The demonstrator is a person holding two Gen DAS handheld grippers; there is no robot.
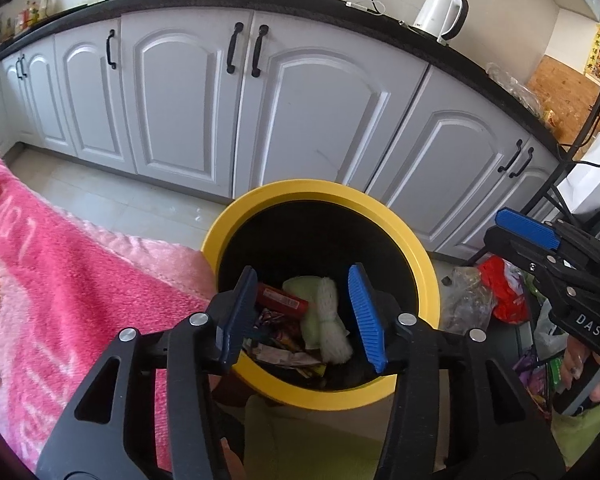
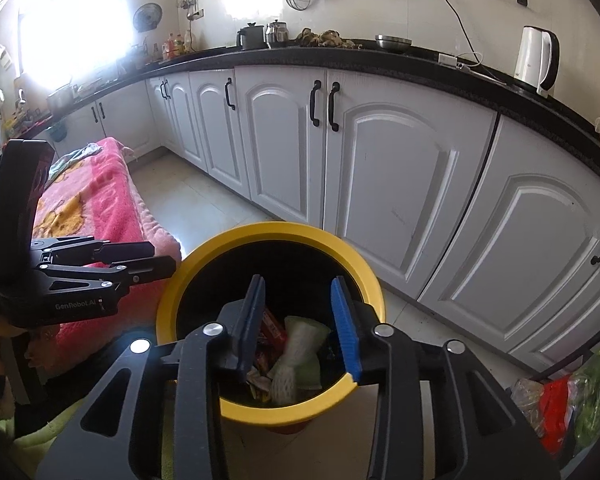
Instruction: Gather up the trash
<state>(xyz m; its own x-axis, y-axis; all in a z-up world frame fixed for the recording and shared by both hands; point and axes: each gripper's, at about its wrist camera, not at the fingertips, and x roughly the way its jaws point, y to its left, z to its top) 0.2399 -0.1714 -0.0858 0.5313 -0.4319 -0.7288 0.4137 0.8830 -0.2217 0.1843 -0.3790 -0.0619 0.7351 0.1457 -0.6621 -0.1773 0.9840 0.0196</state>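
Note:
A yellow-rimmed trash bin (image 1: 426, 276) stands on the floor in front of white cabinets; it also shows in the right wrist view (image 2: 168, 300). Inside lie a red tube (image 1: 282, 300), a pale green bag with white string (image 1: 328, 328) (image 2: 300, 348) and several wrappers (image 1: 278, 340). My left gripper (image 1: 306, 316) hangs open and empty over the bin's mouth. My right gripper (image 2: 300, 328) is also open and empty over the bin. The right gripper shows from the side at the right of the left wrist view (image 1: 540, 240). The left gripper shows at the left of the right wrist view (image 2: 140, 260).
A pink blanket (image 1: 60, 300) lies left of the bin. Plastic bags and wrappers, one red (image 1: 504, 288), are piled on the floor to the right (image 2: 560, 408). White cabinets (image 1: 300, 120) stand behind, with a kettle (image 1: 440, 16) on the black counter. A black rack (image 1: 580, 152) stands at far right.

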